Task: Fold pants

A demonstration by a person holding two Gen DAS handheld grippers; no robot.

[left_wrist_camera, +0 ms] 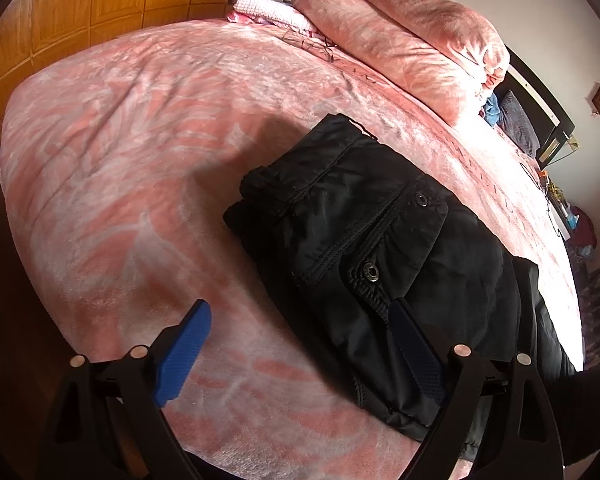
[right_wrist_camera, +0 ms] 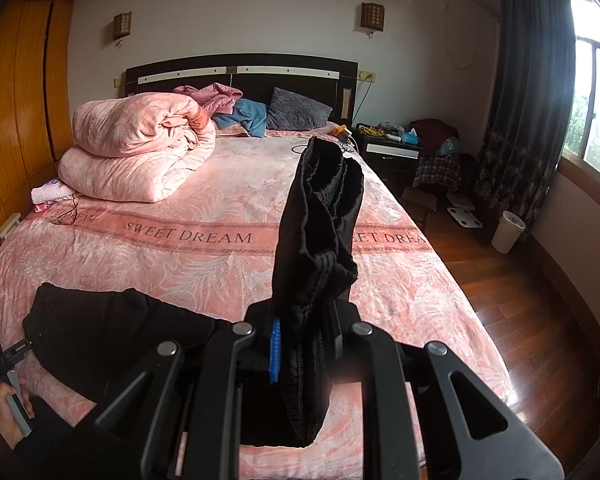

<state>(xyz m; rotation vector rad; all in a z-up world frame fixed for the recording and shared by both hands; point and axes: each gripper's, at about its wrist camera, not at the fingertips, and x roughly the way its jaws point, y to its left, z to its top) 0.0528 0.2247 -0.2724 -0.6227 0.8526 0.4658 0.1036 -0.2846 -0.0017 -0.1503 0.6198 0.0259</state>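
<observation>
We saw the black pants (left_wrist_camera: 364, 248) lying folded on the soft pink bed (left_wrist_camera: 120, 160), low and right in the left view, with lots of bare blanket on the left. Our left gripper (left_wrist_camera: 300, 344) had its jaws apart. Our right gripper (right_wrist_camera: 300, 344) clamped a bunched, crinkly strip of pants; its far jaw was hidden.

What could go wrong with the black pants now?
The right gripper pinches only a bunched end of the pants, so the cloth might slip out or flop unevenly. The left gripper is open over the folded part, holding nothing down, so pulling could drag that fold across the pink bedspread.
</observation>
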